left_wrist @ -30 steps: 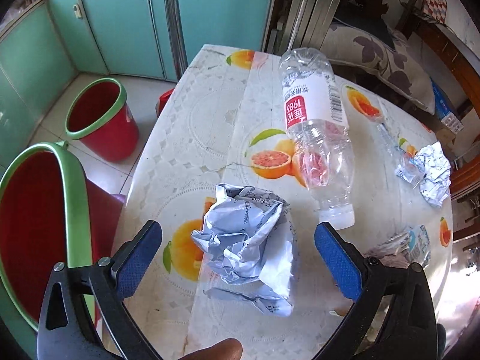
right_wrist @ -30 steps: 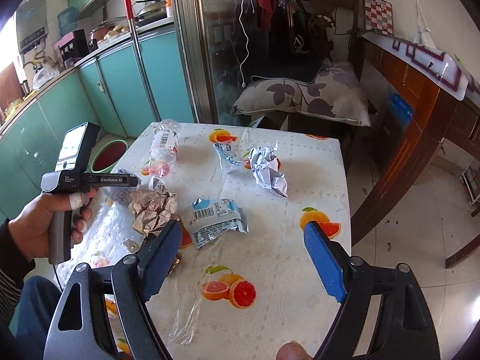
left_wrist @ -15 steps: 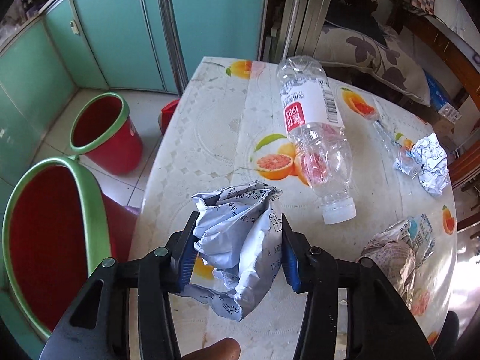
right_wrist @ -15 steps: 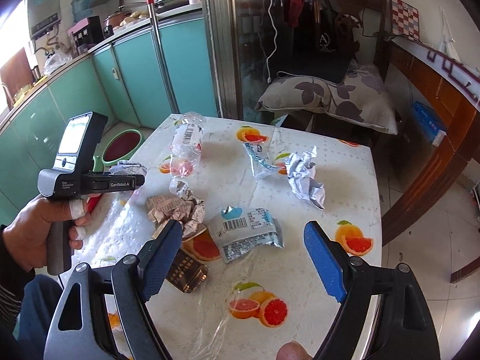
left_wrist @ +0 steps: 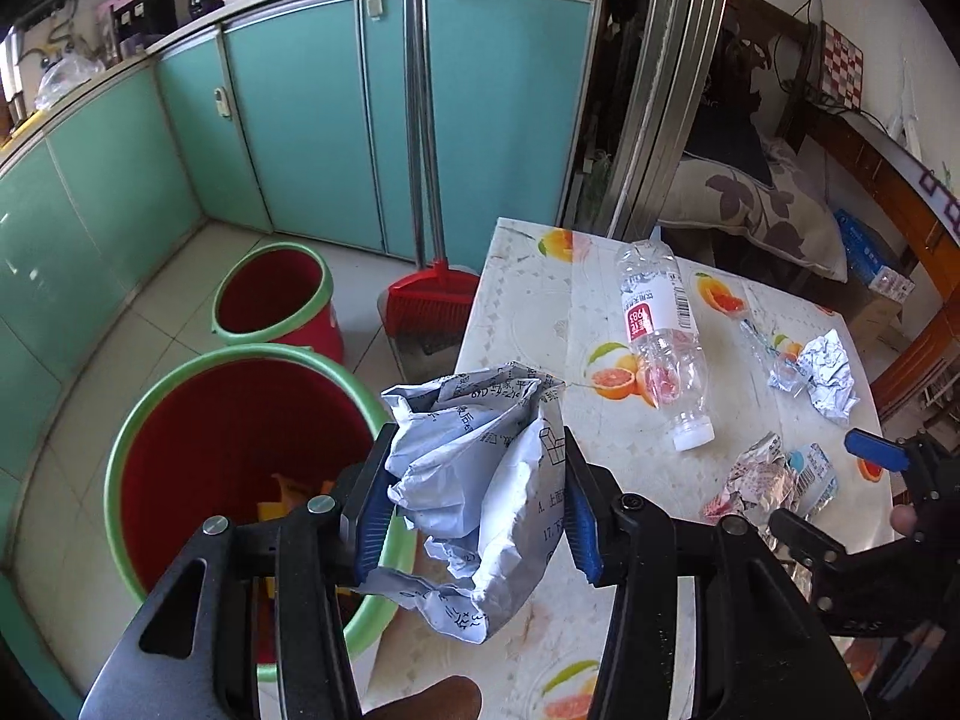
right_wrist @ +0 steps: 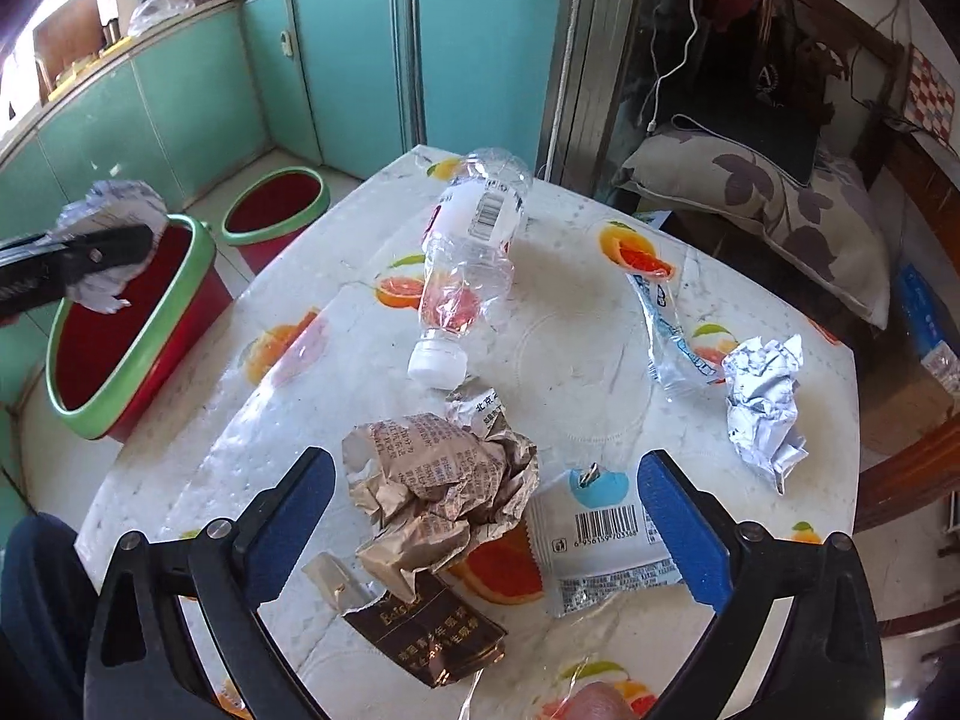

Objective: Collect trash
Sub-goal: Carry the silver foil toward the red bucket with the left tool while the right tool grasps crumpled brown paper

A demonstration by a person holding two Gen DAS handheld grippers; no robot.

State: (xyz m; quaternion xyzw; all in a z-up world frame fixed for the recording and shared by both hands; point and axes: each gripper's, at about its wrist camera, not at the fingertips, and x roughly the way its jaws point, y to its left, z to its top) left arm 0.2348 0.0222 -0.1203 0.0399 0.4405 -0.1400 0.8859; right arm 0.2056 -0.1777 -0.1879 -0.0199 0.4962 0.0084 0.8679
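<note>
Lifted off the tabletop [left_wrist: 528, 300] now, the paper ball [left_wrist: 480, 480] sits clamped in the left hand-held gripper [left_wrist: 474, 504] beside the red bin [left_wrist: 126, 444]. Right hand-held gripper [right_wrist: 480, 516] is opening around brown wrapper [right_wrist: 438, 492]. Drop comes next.

Teal cabinet doors [left_wrist: 300, 138] line the curved wall above a pale tiled floor [left_wrist: 72, 396]. A red broom [left_wrist: 429, 300] leans against them. A floral cushion [right_wrist: 780, 204] lies beyond the fruit-print table [right_wrist: 588, 336].
</note>
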